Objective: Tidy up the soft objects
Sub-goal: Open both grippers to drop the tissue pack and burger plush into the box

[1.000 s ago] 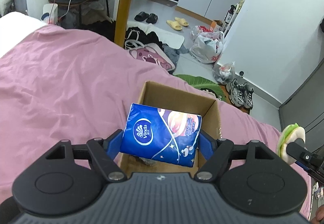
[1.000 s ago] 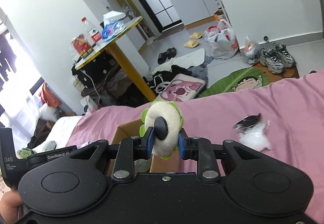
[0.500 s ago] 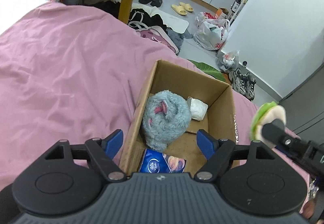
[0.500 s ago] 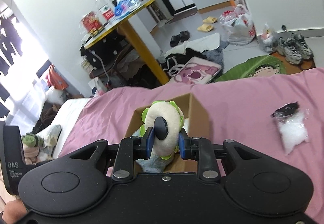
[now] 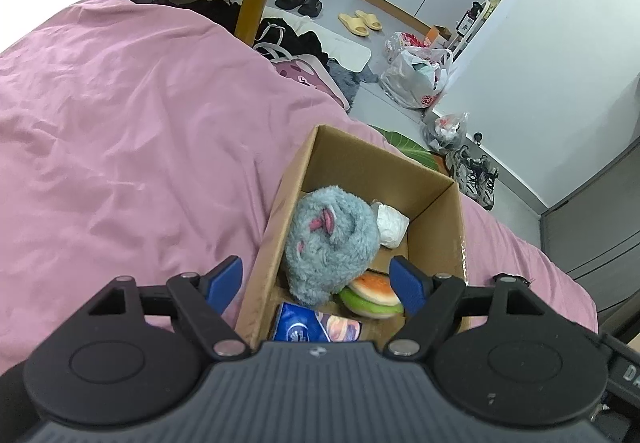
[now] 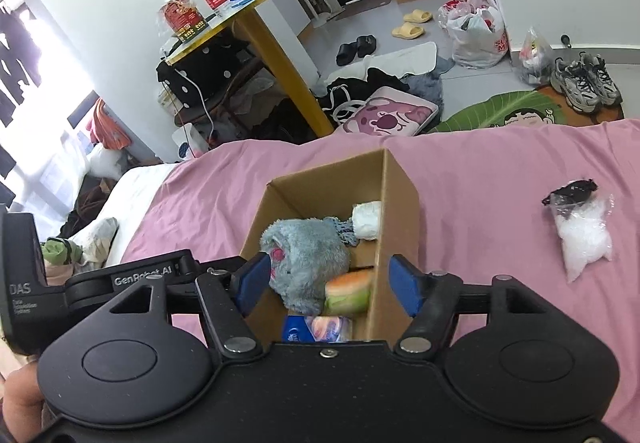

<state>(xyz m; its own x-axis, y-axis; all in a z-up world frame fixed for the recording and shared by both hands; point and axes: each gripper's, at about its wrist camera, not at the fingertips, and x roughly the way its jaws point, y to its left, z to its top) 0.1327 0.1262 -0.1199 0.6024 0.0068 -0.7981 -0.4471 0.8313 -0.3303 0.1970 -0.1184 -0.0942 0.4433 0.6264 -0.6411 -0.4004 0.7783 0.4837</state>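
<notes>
Cardboard box on the pink bed already holds most of the soft things: a grey plush toy fills its middle, a small white bundle sits in the far corner, a green-rimmed squishy toy with an orange-red face lies against the near side of the plush, and a blue tissue pack rests at the near end. The left gripper hovers above the near end of the box with its blue pads spread wide apart and nothing between them. The right gripper hangs over the same spot, likewise spread and empty, with the left tool's black body visible just to its side. One item appears to be left out: a clear bag of white fluff lies on the bed, well apart from the box on its right. Judging by that, the sorting looks nearly finished, with the bag the likely last pick, probably for the right gripper.
</notes>
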